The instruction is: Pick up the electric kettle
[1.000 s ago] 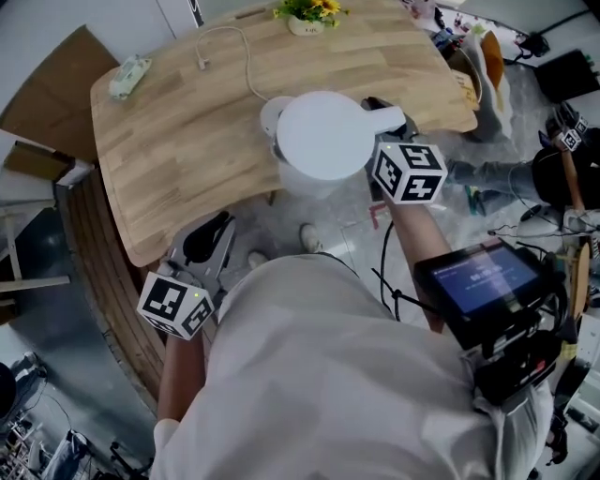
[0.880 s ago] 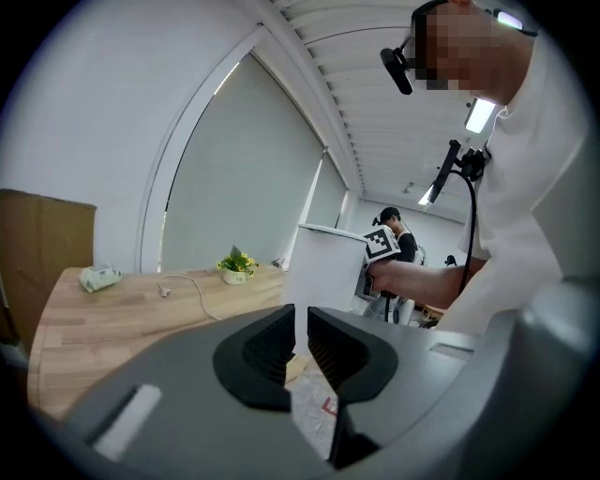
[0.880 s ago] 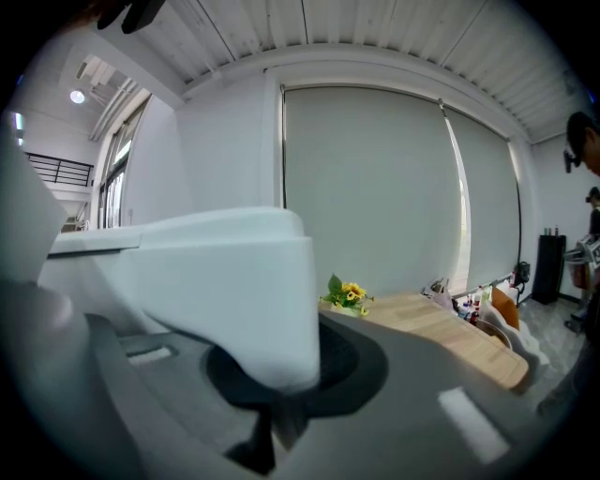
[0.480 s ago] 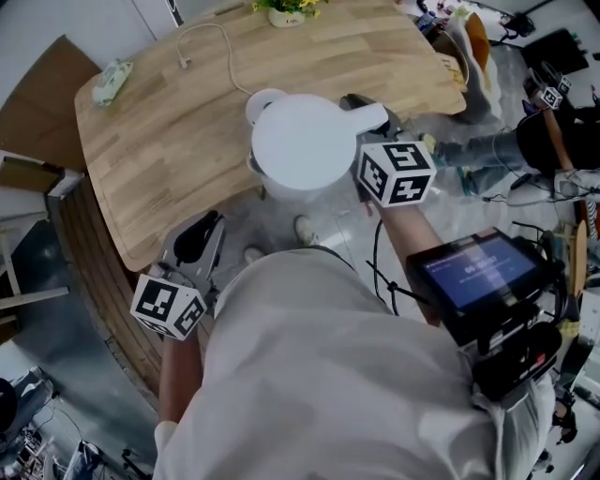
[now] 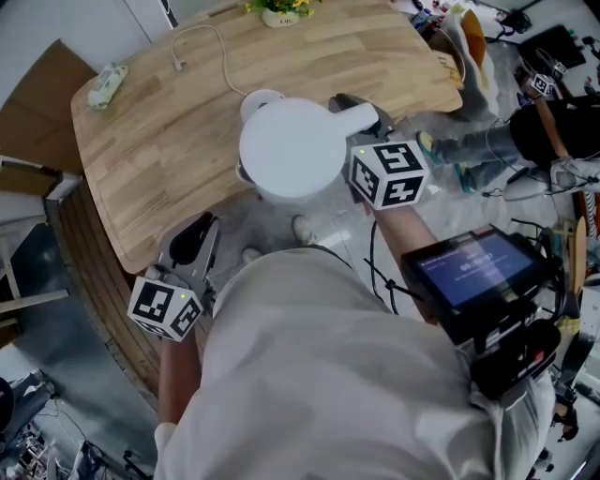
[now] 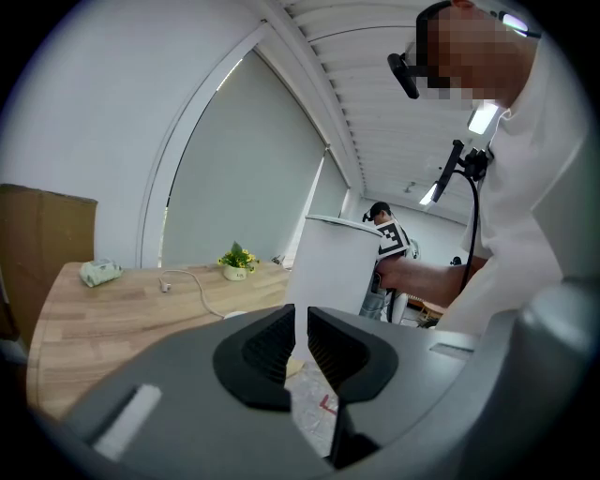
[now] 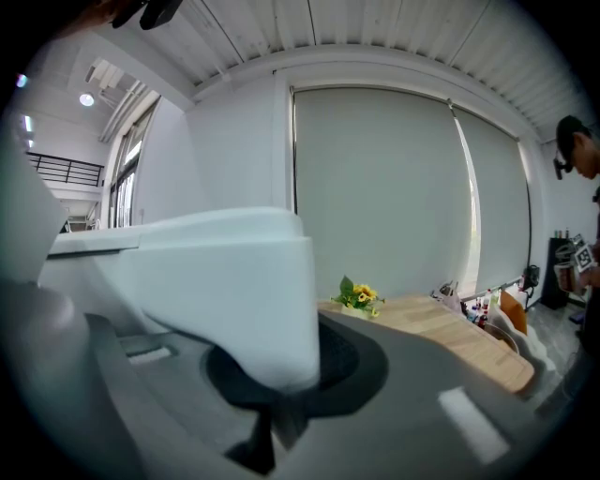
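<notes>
Progress since a second back: electric kettle (image 5: 286, 150) drawn off its round base (image 5: 258, 98) and toward the body, with more of that base now uncovered behind it and hardly any drift in the last half of that second. Reads as the pick-up essentially done, only a steady hold left. Carried by the handle (image 5: 361, 120) in the right gripper (image 5: 354, 105), jaws clamped on the white plastic, which fills the gap in the right gripper view. Hangs partly over the curved near edge of the table (image 5: 159, 141) and partly over bare floor (image 5: 281, 220); bottom hidden in every view, so clearance above the wood impossible to judge. Left gripper (image 5: 195, 234) low at the side, below the table's edge, jaws almost together with a thin slit between them and nothing in it; no part in the lift. For room: open floor between table edge and torso, but little of it, so any further pull inward likely to meet the shirt. Behind, base and its cord (image 5: 230, 61) just beside the kettle's rear, worth clearing by height if going back. Flower pot (image 5: 279, 11) and green bundle (image 5: 105, 82) well apart at the far edge. To the right, table's end near the gripper, then another person's leg (image 5: 478, 145) and floor clutter: poorer side for a swing. Left half of the tabletop bare and wide.
</notes>
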`<action>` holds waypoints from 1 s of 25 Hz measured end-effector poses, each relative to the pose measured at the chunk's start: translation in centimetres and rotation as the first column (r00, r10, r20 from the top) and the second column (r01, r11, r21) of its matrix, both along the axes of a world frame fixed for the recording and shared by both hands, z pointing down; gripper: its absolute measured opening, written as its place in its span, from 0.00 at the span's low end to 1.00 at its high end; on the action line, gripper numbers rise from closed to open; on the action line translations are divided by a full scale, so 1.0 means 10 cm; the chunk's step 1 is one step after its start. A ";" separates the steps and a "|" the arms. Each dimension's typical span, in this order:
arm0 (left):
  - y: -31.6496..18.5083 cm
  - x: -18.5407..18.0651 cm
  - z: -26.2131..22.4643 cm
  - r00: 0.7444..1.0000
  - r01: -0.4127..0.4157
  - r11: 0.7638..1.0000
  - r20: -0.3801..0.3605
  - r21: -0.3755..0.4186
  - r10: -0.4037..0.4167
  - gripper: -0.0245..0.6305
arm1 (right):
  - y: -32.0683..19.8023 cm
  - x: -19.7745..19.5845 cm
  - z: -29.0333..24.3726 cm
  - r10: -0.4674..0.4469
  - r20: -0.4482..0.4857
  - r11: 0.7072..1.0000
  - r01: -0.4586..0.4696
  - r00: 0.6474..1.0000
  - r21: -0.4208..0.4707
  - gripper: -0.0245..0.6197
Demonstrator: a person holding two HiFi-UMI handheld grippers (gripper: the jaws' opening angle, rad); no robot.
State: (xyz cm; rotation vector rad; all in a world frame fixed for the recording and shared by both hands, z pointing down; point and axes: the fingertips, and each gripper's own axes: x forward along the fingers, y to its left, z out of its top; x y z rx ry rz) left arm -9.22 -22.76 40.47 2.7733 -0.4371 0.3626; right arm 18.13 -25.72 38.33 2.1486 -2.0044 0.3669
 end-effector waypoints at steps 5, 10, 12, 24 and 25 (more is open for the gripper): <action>0.01 0.00 0.01 1.000 0.007 1.000 0.002 -0.003 -0.007 0.11 | 0.02 -0.01 0.02 -0.006 -0.003 1.000 0.006 1.000 -0.005 0.09; 0.02 0.01 0.02 1.000 0.007 1.000 0.004 0.000 -0.007 0.11 | 0.03 -0.01 0.03 -0.012 -0.014 1.000 0.012 1.000 -0.009 0.09; 0.02 0.00 0.03 1.000 0.010 1.000 0.005 0.000 -0.010 0.11 | 0.03 -0.01 0.03 -0.015 -0.015 1.000 0.015 1.000 -0.008 0.09; 0.02 -0.04 0.02 1.000 0.022 1.000 0.005 -0.001 -0.022 0.11 | 0.03 -0.07 0.02 -0.030 -0.023 0.999 0.030 0.999 -0.012 0.09; 0.02 -0.04 0.02 1.000 0.024 1.000 0.005 -0.002 -0.024 0.11 | 0.03 -0.07 0.02 -0.032 -0.026 0.999 0.032 0.999 -0.012 0.09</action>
